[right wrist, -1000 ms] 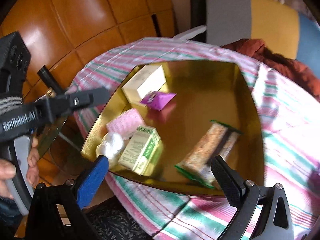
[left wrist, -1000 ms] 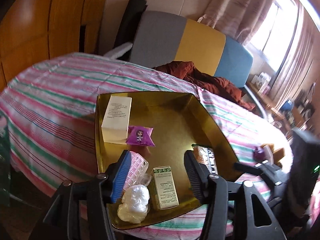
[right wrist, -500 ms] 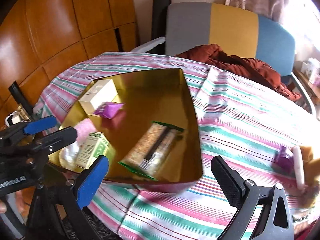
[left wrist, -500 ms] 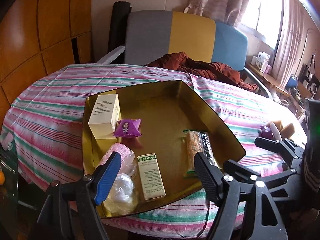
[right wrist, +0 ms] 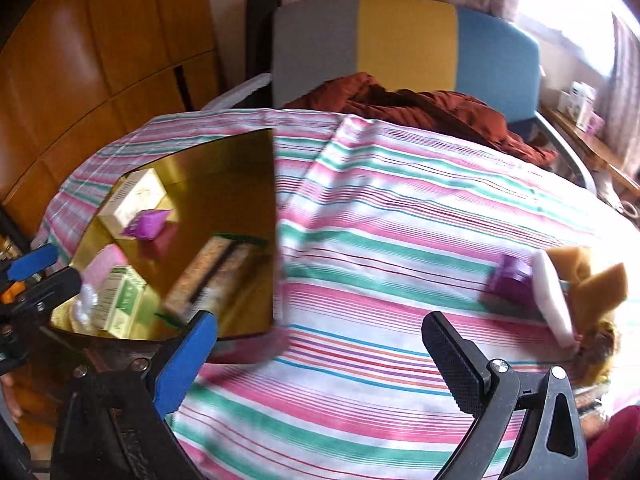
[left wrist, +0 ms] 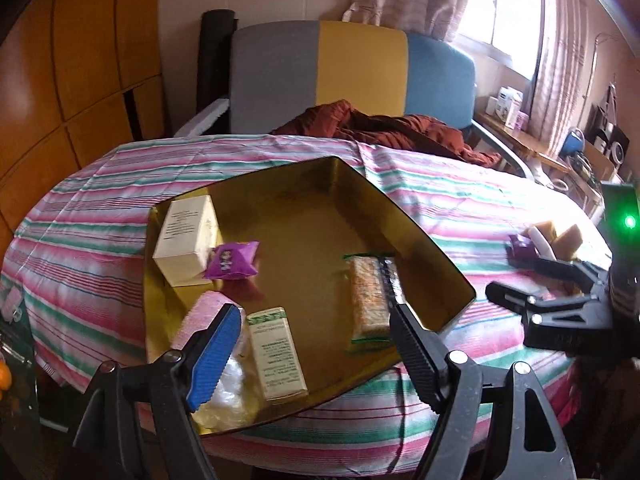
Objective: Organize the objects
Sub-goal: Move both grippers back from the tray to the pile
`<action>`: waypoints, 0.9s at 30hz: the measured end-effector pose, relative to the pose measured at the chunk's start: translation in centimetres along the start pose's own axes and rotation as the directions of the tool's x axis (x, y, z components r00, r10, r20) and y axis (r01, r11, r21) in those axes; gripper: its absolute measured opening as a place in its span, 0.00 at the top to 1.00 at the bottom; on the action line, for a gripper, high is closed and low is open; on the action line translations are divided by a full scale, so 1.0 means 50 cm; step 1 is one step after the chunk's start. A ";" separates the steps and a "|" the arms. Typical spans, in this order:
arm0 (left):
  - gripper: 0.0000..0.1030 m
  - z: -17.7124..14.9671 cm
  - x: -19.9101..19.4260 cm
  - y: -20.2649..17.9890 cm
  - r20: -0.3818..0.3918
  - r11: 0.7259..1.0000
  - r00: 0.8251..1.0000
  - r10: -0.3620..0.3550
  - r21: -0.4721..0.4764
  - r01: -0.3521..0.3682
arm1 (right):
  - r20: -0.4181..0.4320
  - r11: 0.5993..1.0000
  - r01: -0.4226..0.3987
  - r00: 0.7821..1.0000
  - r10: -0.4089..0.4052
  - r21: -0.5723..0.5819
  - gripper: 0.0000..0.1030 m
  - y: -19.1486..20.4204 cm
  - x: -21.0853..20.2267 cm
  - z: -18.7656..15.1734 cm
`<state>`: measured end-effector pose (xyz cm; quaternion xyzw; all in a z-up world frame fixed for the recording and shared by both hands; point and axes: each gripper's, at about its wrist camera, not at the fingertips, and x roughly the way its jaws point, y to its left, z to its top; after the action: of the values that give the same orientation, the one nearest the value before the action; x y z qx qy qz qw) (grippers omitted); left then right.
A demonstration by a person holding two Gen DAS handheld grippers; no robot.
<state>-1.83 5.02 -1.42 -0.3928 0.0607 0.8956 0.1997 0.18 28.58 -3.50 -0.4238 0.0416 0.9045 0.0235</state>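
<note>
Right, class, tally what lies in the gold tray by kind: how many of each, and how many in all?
Boxes: 2, cream box, green-and-white box
Packets: 2, purple packet, cereal bar
Pink pad: 1
Clear plastic bundle: 1
Total: 6

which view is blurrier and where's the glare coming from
Right wrist view: clearly blurrier, the gold tray and snack bar smeared by motion. Left wrist view: sharp on the tray's contents, but the window at upper right blows out white and washes out the striped tablecloth nearby. Both views bend straight edges, fisheye style.
</note>
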 end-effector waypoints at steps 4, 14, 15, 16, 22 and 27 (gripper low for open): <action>0.24 -0.005 0.012 -0.022 -0.029 0.999 0.999 -0.036 0.018 0.037 | -0.004 0.999 0.039 0.999 -0.039 0.025 0.00 -0.043 -0.004 -0.001; 0.24 -0.009 0.033 -0.066 -0.081 0.995 0.994 -0.070 0.064 0.076 | 0.012 0.990 0.116 0.993 -0.118 0.086 0.00 -0.143 -0.026 0.006; 0.24 -0.009 0.035 -0.068 -0.085 0.995 0.994 -0.075 0.065 0.080 | 0.015 0.987 0.128 0.991 -0.130 0.094 0.00 -0.157 -0.031 0.008; 0.24 -0.008 0.036 -0.073 -0.087 0.994 0.993 -0.079 0.069 0.085 | 0.019 0.985 0.140 0.990 -0.143 0.101 0.00 -0.171 -0.036 0.010; 0.24 -0.003 0.041 -0.097 -0.089 0.988 0.990 -0.107 0.105 0.116 | 0.060 0.946 0.262 0.959 -0.278 0.193 0.00 -0.311 -0.093 0.037; 0.23 0.004 0.049 -0.132 -0.115 0.976 0.982 -0.151 0.138 0.167 | 0.082 0.861 0.319 0.922 -0.379 0.395 0.00 -0.475 -0.143 0.035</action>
<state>-0.80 11.85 -2.77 -0.4267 0.1053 0.8481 0.2958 5.24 52.32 1.82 -0.3393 0.1338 0.8909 0.2708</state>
